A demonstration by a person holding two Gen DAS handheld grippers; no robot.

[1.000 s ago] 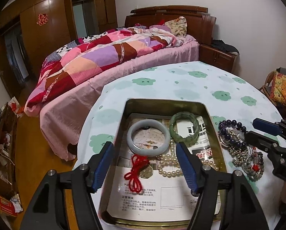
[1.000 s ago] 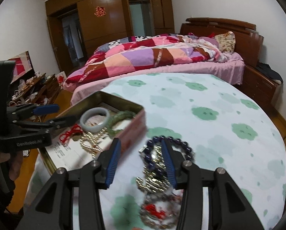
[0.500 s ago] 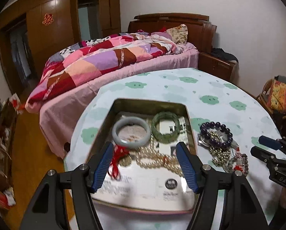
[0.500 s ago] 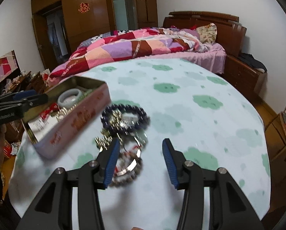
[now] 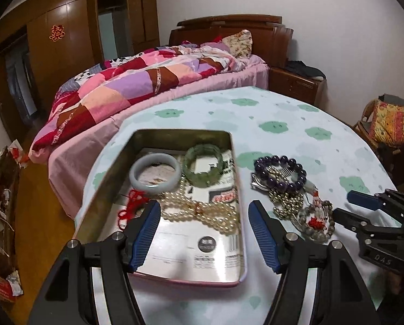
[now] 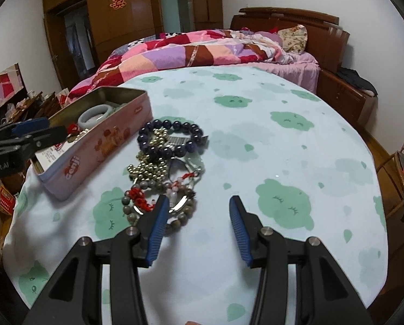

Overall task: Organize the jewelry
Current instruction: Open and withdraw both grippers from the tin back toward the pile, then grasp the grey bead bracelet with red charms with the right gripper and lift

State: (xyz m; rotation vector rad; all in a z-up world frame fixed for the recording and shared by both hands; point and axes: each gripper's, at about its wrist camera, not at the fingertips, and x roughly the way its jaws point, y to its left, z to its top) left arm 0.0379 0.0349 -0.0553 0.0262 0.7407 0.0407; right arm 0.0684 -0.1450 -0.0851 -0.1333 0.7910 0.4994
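Fingers (image 6: 158, 224) of both grippers are gaping empty; the tangled beaded bracelets (image 6: 164, 159) are looking slippery, best pinched across one strand

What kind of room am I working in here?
Most likely a bedroom in a home: a bed with a patchwork quilt, a wooden wardrobe behind it, and a cloth-covered table alongside the bed.

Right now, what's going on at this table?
A person with a gripper in each hand is sorting jewelry into an open tin. Two bangles, pearls and a red cord already lie inside. The left gripper hovers open over the tin, empty. The right gripper is open and empty beside the tangled pile on the tablecloth, including the purple bead bracelet.
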